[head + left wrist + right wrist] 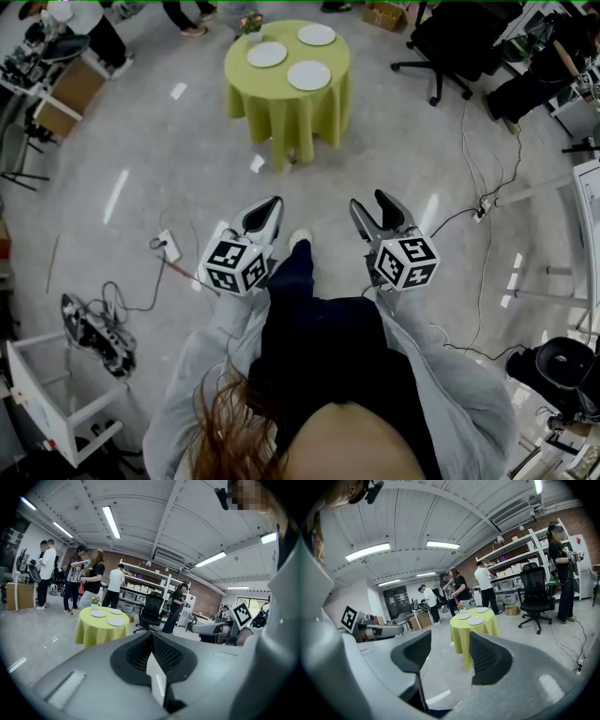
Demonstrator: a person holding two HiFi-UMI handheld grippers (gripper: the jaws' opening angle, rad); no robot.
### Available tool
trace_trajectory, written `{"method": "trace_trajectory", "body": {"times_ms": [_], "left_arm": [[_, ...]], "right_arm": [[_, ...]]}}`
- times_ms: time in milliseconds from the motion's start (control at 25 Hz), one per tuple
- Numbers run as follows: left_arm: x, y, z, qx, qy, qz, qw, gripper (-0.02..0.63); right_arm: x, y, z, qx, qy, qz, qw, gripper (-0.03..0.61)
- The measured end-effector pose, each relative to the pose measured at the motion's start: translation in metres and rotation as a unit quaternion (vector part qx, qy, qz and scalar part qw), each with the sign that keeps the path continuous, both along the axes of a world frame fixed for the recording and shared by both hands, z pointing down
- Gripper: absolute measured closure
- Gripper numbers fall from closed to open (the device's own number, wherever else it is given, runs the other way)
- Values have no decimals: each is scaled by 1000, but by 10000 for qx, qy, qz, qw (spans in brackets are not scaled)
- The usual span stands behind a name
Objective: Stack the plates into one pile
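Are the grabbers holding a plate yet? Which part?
No, nothing is held. The left gripper is shut and empty, and the right gripper is open and empty. The three plates lie on the green table ahead.

Open floor (314, 183) ran straight ahead to the round desk (281, 112). A power strip (170, 246) lay left of that path, a cable (487, 272) right, an office chair (457, 42) beside the desk. Plates (308, 75) and a flower pot (250, 24) filled its top.

Round table draped in yellow-green cloth (281, 111) noted mid-floor. Small pot of flowers (250, 22) set at its far edge. Black wheeled office chair (448, 47) seen to its right. White power strip (170, 247) laid on grey floor (112, 141).
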State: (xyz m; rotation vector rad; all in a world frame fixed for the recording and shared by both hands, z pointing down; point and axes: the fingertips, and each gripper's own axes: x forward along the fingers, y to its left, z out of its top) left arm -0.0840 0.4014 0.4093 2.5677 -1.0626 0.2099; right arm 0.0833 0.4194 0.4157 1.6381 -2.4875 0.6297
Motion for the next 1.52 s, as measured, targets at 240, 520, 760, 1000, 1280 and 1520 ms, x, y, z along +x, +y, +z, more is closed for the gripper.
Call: {"method": "trace_trajectory", "body": {"times_ms": [240,520,760,1000,1280,1520], "left_arm": [[-5,-72,-7,54,41,11,10000,601],[-8,-146,-7,94,74,146,9998,601],[-8,-195,-13,180,100,243,9995,601],[-13,-208,-4,16,110,269,9996,601],[-23,-202,18,-274,99,174,9994,601],[-28,-221,27,-385,58,84,9992,601]], "right_arm": [[1,-66,-8,21,38,101,9999,322],[-1,-136,-13,68,96,241,9996,322],[-1,-183,-17,138,71,361,9992,322],[-15,-197,-7,-56,29,298,9995,321],[-17,-196,16,-365,-33,273,9990,322],[-20,-212,25,-483,-102,231,9985,322]]}}
